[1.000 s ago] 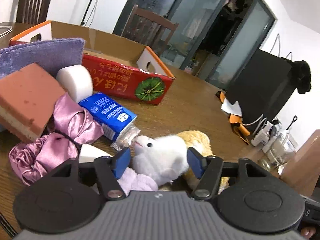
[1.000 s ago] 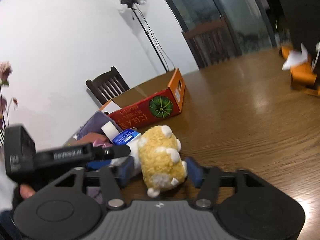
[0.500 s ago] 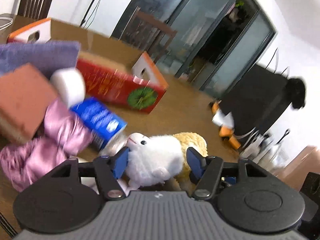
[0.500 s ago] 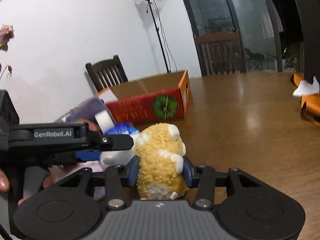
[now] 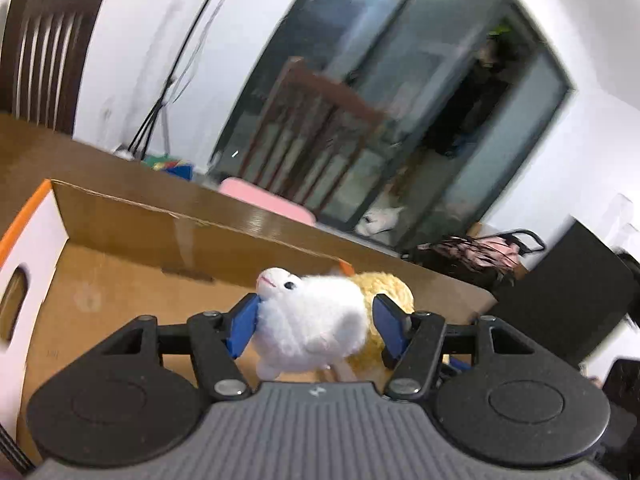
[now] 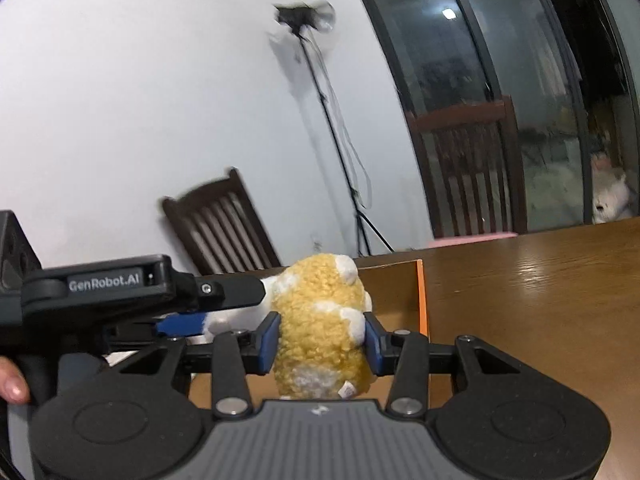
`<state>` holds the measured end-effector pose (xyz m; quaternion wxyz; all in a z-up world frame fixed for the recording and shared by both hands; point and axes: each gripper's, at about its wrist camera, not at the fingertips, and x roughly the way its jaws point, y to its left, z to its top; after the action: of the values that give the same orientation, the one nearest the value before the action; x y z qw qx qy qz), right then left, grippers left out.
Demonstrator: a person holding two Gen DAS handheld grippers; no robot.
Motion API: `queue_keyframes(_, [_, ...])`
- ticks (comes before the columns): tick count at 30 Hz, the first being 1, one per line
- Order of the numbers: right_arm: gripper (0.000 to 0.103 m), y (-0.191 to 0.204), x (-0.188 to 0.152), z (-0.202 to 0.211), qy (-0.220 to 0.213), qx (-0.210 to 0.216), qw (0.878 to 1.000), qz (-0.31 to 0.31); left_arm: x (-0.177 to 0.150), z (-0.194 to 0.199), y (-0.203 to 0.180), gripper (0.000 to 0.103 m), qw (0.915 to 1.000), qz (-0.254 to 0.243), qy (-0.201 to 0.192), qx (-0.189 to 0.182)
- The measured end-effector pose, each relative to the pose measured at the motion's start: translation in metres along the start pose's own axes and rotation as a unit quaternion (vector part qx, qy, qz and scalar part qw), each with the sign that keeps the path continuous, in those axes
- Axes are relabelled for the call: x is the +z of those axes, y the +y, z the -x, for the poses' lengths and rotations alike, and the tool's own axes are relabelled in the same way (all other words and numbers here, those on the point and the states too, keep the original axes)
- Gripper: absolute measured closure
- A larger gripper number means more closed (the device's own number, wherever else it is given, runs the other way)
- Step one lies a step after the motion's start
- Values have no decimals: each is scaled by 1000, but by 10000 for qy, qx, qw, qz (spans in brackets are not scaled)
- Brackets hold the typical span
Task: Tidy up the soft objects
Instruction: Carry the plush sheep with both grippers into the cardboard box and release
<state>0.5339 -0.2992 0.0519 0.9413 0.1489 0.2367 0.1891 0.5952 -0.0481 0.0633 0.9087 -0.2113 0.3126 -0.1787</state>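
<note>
The left gripper [image 5: 316, 322] is clamped on the white plush sheep [image 5: 310, 320], its blue pads pressed into the fleece on both sides. It holds the toy above the open cardboard box [image 5: 120, 272], whose brown floor lies bare below. The far wall and the white end panel with its handle slot rim that space. Just beside it, the right gripper [image 6: 320, 338] is squeezed onto the yellow plush toy [image 6: 322, 328], held near the box's orange corner edge [image 6: 421, 300]. The two toys sit close together, the yellow one behind the sheep in the left wrist view. To the right the desk [image 6: 540, 288] runs broad and bare. A second ago both toys lay low on the desk among the other soft things; now both are lifted and carried over to the box.
</note>
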Motion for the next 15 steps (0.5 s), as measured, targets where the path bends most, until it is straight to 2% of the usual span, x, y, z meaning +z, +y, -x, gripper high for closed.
queue_keyframes(2, [62,-4,9,-36,259,-194,9995,-61,12,-34,14,41,9993,164,247,235])
queue_keyframes(4, [63,-1,16,-67,460,-476,9977,163,20,-64,19,41,9968,46,560,569])
queue_keyframes(6, [62,2,21,-89,629,-722,9951,262,23,-79,19,37,9939,-6,825,730])
queue_keyframes(8, [60,5,21,-103,770,-1057,9901,504,21,-88,21,32,9951,-208,778,577])
queue_keyframes(10, [56,9,16,-107,682,-1359,9856,735,13,-86,26,30,9952,-191,725,636])
queue_keyframes(13, [52,19,14,-109,610,-1600,9798,1029,13,-82,30,29,9968,-67,650,451])
queue_keyframes(15, [50,28,12,-113,593,-1770,9744,1256,15,-76,27,25,9975,-110,551,432])
